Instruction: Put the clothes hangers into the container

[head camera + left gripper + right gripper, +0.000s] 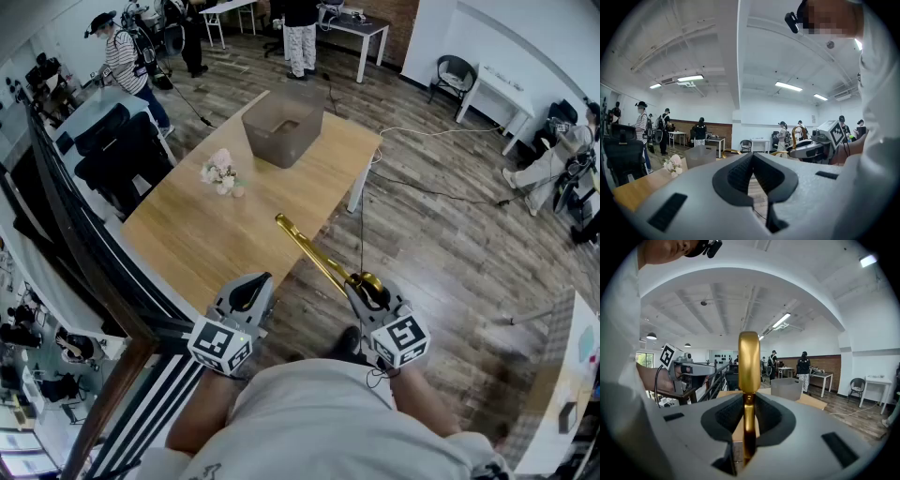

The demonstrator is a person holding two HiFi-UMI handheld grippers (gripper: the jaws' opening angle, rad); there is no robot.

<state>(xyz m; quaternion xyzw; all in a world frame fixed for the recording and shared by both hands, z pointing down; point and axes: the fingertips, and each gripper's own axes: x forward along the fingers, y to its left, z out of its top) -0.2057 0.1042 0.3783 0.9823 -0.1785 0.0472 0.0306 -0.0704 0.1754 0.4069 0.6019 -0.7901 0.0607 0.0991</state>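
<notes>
A gold clothes hanger (317,251) sticks out forward and to the left from my right gripper (367,296), which is shut on it near the hook end, over the floor beside the wooden table (187,246). In the right gripper view the hanger (749,363) stands upright between the pads. The grey container (283,125) sits at the table's far end, well ahead of both grippers. My left gripper (246,298) hovers at the table's near corner, shut with nothing in it. The left gripper view shows the container (701,156) far off.
A small bunch of pale flowers (221,173) lies on the table left of the container. A black railing (84,253) runs along the table's left side. Cables (422,192) trail over the wood floor to the right. Several people stand at the back of the room.
</notes>
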